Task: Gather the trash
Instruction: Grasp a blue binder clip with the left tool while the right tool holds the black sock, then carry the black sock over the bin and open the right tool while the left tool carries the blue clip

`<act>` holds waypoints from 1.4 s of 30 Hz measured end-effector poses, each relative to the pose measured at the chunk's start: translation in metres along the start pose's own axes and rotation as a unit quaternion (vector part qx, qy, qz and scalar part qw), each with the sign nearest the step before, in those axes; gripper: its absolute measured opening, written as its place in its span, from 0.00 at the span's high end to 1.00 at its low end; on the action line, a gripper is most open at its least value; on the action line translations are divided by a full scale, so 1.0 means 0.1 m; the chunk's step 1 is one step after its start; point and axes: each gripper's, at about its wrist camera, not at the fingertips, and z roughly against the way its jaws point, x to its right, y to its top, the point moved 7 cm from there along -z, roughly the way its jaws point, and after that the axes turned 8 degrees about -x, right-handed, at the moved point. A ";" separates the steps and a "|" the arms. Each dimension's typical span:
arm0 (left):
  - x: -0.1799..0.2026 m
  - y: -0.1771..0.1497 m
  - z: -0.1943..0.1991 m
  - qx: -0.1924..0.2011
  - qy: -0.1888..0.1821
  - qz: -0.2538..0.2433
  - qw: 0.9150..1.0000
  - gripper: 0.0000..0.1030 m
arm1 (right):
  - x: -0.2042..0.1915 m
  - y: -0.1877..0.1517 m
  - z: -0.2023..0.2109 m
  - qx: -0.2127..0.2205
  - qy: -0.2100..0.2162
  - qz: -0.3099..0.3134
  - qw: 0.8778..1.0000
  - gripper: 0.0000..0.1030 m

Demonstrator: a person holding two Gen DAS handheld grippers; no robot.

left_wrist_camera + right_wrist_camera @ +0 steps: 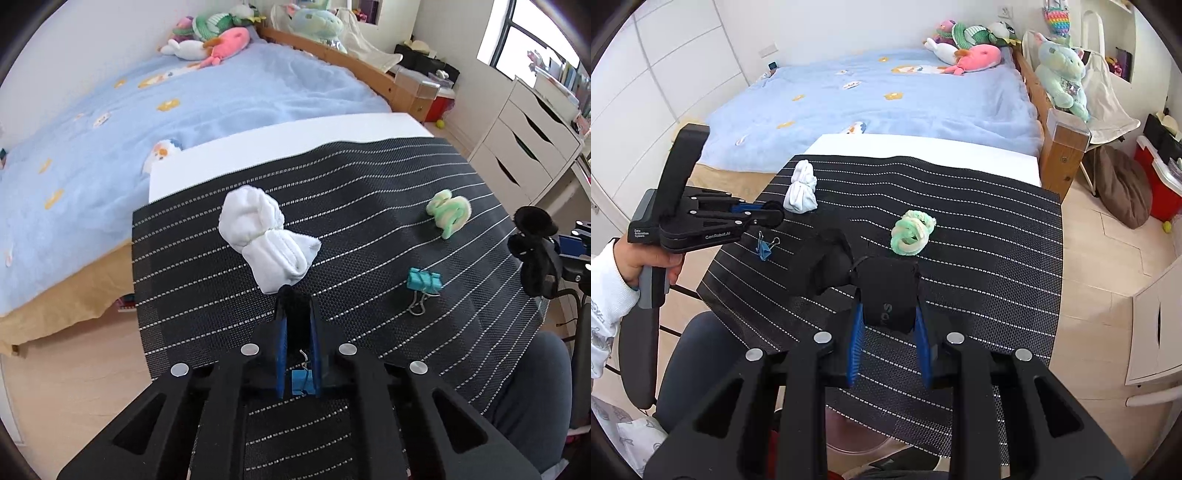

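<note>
Black sock (pixel 886 295) sits clamped between the right tool's (pixel 888 325) fingers.

the left gripper (pixel 768 218) is held level at nine o'clock in the right wrist view, its fingers closed tight together, with the person's left hand (pixel 646 264) wrapped around its grey handle. the right gripper (pixel 888 325) points to twelve o'clock, its blue fingers (pixel 855 343) clamped on a black sock (pixel 886 295).

The white table (pixel 923 147) is being covered by a black striped mat (pixel 979 258), bearing white socks (pixel 801 190), a green scrunchie (pixel 912 232) and a blue binder clip (pixel 764 249).
</note>
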 end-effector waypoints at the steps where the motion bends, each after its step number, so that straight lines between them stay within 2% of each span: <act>1: 0.01 0.00 0.03 0.003 0.000 0.000 1.000 0.90 | -0.01 0.00 0.01 0.002 0.000 0.000 1.000 0.76; 9: 0.14 -0.06 0.44 0.039 -0.010 -0.012 0.999 0.90 | -0.12 -0.01 0.20 0.017 -0.004 0.006 1.000 0.76; 17: 0.39 -0.28 0.93 0.083 -0.029 -0.030 0.996 0.90 | -0.26 -0.06 0.53 0.043 -0.012 0.017 0.999 0.76; 24: 0.59 -0.53 1.23 0.111 -0.033 -0.046 0.992 0.90 | -0.45 -0.25 0.80 0.060 -0.011 0.033 0.998 0.76; 31: 0.73 -0.74 1.31 0.116 -0.047 -0.052 0.991 0.90 | -0.60 -0.49 0.99 0.067 -0.007 0.043 0.997 0.76; 42: 0.93 -1.07 1.40 0.121 -0.060 -0.063 0.989 0.90 | -0.82 -0.90 1.01 0.051 0.006 0.055 0.997 0.76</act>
